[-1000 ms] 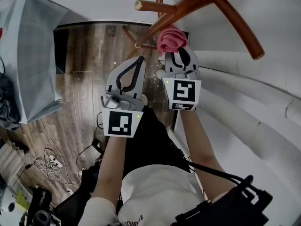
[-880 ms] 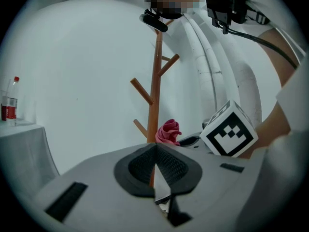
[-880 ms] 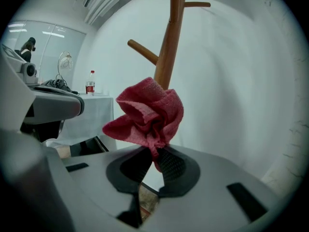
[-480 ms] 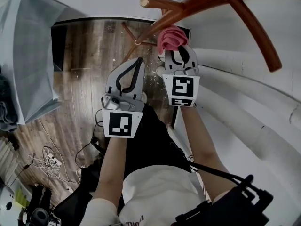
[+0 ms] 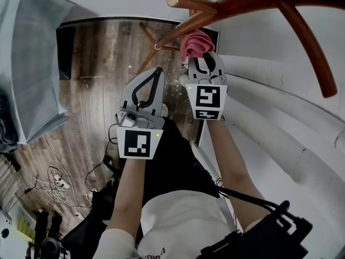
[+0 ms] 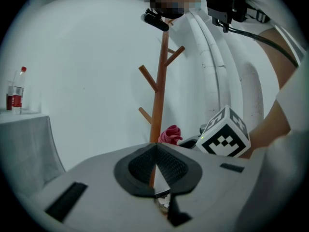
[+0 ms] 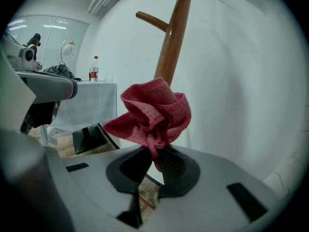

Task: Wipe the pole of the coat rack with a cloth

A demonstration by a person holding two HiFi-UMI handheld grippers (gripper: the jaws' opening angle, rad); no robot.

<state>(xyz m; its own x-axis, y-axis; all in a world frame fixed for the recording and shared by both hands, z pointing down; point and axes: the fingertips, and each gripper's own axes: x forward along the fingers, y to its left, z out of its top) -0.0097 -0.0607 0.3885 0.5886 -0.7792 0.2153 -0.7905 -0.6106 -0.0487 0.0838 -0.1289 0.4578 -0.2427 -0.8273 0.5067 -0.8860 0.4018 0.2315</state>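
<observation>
Right gripper [image 5: 205, 65] has edged slightly toward the pole [image 7: 170, 52], jaws clamped on the cloth [image 7: 154, 114], seemingly just short of contact; left gripper [image 5: 158, 72] closed, empty; wiping imminent, next press cloth against pole.

We see a red-labelled bottle [image 6: 14, 92] standing on a table [image 5: 32, 63] draped in grey cloth, tangled cables [image 5: 56, 182] on the wooden floor [image 5: 102, 63] nearby, and thick white pipes [image 5: 280, 107] along the wall.

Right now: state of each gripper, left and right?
Left gripper: closed, nothing between the jaws.
Right gripper: closed on the pink cloth.
</observation>
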